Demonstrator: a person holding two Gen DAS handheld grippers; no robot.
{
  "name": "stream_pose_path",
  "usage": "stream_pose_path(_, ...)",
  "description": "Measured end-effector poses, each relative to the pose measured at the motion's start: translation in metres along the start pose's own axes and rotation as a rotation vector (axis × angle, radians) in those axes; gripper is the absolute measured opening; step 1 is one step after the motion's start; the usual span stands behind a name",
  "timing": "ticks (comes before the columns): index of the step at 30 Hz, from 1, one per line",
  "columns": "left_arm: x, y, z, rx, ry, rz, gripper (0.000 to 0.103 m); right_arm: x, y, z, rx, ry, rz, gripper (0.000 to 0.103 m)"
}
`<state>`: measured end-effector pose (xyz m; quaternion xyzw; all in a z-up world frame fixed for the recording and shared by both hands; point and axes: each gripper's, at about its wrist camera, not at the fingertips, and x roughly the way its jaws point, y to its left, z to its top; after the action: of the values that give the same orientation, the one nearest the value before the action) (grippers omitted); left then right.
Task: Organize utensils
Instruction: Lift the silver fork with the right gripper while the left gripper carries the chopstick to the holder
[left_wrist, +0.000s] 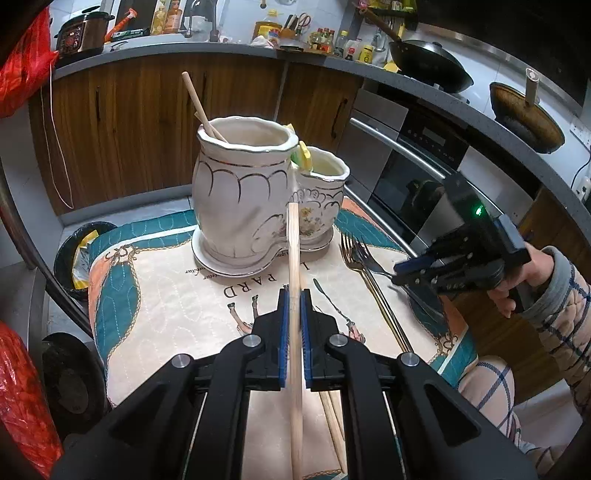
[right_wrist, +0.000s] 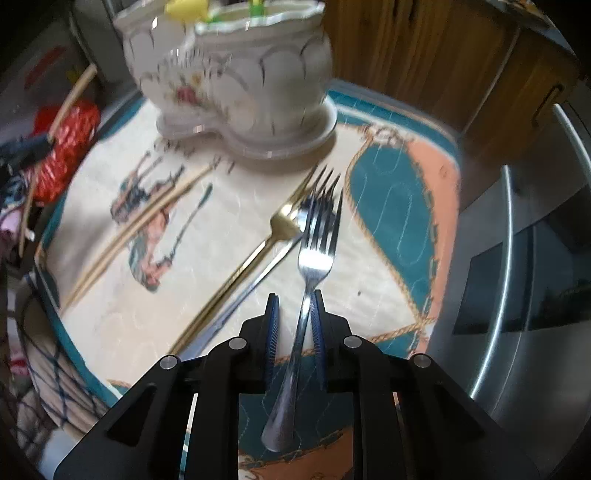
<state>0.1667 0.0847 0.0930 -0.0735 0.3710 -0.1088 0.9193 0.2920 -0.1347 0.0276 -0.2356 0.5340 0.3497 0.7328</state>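
Our left tongs (left_wrist: 294, 306) clamp a pale wooden chopstick (left_wrist: 294, 258); at three o'clock, our right tongs (right_wrist: 294, 314), parted, straddle a silver steel fork (right_wrist: 317, 236), grip unclear.

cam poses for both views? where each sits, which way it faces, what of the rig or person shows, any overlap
Left wrist: sits behind the left gripper, facing forward and down at the ceramic holder and kitchen counter; jaws clamp a wooden chopstick. The right gripper, a hand and quilted sleeve show at right.
Right wrist: sits behind the right gripper, tilted steeply down at the placemat; a silver fork lies between its jaws, left pad clear of it. No hand shows.
Shared: holder, placemat, forks, loose chopsticks.
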Motion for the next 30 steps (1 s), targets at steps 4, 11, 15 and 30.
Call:
stream_pose_path(4, -0.001, 0.001, 0.0, 0.006, -0.008, 0.003, 0.006, 0.008, 0.003, -0.005, -0.022, 0.048, -0.022, 0.017)
stream_pose_path(11, -0.002, -0.004, 0.003, 0.017, -0.029, -0.014, 0.006, 0.006, -0.008, -0.003, 0.039, 0.044, 0.026, 0.006)
stream_pose_path(15, -0.01, -0.007, 0.007, 0.028, -0.054, -0.021, 0.006, -0.005, -0.011, -0.005, 0.059, -0.005, 0.029, 0.006)
stream_pose_path(30, -0.036, -0.013, 0.046, 0.005, -0.214, -0.048, 0.006, -0.097, -0.014, 0.014, 0.149, -0.44, 0.171, 0.006)
